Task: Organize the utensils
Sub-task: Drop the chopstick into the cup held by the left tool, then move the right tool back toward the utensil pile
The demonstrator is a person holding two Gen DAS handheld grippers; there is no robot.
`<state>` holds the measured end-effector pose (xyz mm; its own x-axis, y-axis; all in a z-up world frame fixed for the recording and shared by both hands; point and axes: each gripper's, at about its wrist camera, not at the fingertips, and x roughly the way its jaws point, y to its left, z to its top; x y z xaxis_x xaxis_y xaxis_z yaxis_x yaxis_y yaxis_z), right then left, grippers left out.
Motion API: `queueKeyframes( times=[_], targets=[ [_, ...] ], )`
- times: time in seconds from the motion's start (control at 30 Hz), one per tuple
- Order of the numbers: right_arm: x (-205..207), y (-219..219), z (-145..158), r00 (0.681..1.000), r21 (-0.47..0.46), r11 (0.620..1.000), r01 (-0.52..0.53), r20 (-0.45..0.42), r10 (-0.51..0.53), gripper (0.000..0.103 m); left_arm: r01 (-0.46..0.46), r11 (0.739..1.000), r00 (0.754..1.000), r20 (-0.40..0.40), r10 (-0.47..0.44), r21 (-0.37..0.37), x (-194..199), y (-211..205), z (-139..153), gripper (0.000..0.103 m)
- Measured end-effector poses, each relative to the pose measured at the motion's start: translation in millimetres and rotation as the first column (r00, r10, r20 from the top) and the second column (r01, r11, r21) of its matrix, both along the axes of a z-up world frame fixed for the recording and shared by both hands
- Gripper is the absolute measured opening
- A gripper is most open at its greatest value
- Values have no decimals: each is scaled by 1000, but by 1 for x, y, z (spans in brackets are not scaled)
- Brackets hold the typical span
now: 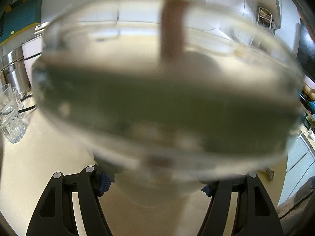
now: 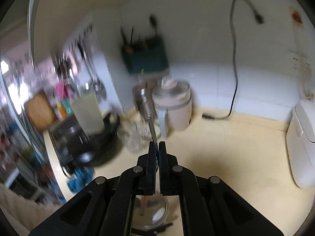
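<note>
Pinched by one end in the right tool (image 2: pixel 158 147) - jaws together on it, only the thin strip between the pads - a slim metal utensil (image 2: pixel 150 118), sticking out forward and up over the surface (image 2: pixel 226 147). Too blurred to tell fork, knife or spoon. Directly beneath that tool, a clear glass jar (image 2: pixel 155 214) already carrying a wooden-handled utensil (image 1: pixel 172 19). Jar clamped at its sides by the blue pads of the left tool (image 1: pixel 155 185), mouth open upward, lifted or resting on the surface - cannot tell which.

Likely step: dropping the metal piece into the jar beside the wooden one. To do it well:

- Keep the left tool quiet and the jar upright, with no extra squeeze on the glass.
- Swing the free end of the utensil down until it points into the mouth; at present it points away from the jar, so expect a big turn of the wrist.
- Aim for the open side of the mouth, clear of the wooden handle leaning at the far rim.
- Lower until the tip is well inside before parting the jaws, to avoid a loud drop onto glass.
- Mind the slim grip: a smooth strip held by one end may pivot between the pads during the turn.
- Stay clear of the drinking glass (image 1: pixel 9 114) standing just left of the jar, and of the white jug-like appliance (image 2: pixel 177 108) by the wall.
</note>
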<state>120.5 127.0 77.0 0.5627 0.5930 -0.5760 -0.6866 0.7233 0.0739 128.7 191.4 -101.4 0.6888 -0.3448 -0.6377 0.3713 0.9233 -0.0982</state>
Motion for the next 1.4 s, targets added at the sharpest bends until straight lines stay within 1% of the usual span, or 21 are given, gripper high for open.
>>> queueKeyframes(
  times=[0.07,0.13,0.23,0.4,0.43,0.5,0.57,0.63,0.67,0.73,0.8,0.9,1.0,1.07,1.17,1.23,1.33,1.4],
  targets=[
    [1,11,-19,1000,-61,998,-15,-8,14,2,0,1000,1000,0,0,0,0,0,0,72],
    [5,19,-36,998,-86,996,-37,-50,33,2,1,1000,1000,0,-1,0,0,0,0,72],
    [8,27,-44,996,-103,993,-64,-76,57,3,0,1000,1000,0,0,0,0,-1,0,72],
    [16,36,-50,988,-91,992,-87,-136,74,5,0,1000,1000,0,0,1,-1,-1,0,72],
    [17,36,-49,986,-82,993,-90,-147,77,6,0,1000,1000,1,0,1,-1,-1,0,72],
    [18,33,-44,982,-43,995,-90,-170,82,13,-1,1000,1000,1,1,4,0,0,-1,72],
    [17,27,-36,981,3,997,-81,-178,81,28,-1,1000,1000,2,1,6,0,0,0,72],
    [17,17,-26,980,56,996,-69,-185,78,31,-2,1000,1000,2,2,7,-1,0,0,72],
    [17,7,-19,977,100,993,-61,-196,80,32,-2,1000,1000,3,2,7,0,0,0,72],
    [17,-7,-9,977,149,988,-38,-202,68,35,-2,1000,1000,3,2,8,-1,-1,1,72],
    [18,-29,-1,982,165,986,17,-187,15,38,-2,1000,1000,4,2,9,-2,-1,2,72],
    [20,-63,0,980,153,982,106,-185,-77,39,-3,1000,1000,5,3,12,-3,-2,3,72],
    [23,-102,-9,958,107,968,225,-205,-200,39,-6,1000,1000,5,6,17,-4,0,4,72],
    [23,-129,-20,931,61,949,310,-224,-289,39,-7,1000,1000,5,7,20,-4,-2,4,72],
    [18,-163,-42,876,-6,910,414,-269,-400,39,-8,1000,1000,6,8,23,-5,-3,5,72],
    [13,-180,-60,840,-60,887,458,-297,-454,39,-8,1000,1000,6,8,27,-6,-7,5,72],
    [4,-202,-84,792,-95,865,493,-363,-491,39,-9,999,1000,6,9,31,-7,-12,5,72],
    [-1,-208,-96,775,-116,859,498,-386,-501,39,-8,999,1000,6,8,33,-7,-18,4,72]
  ],
)
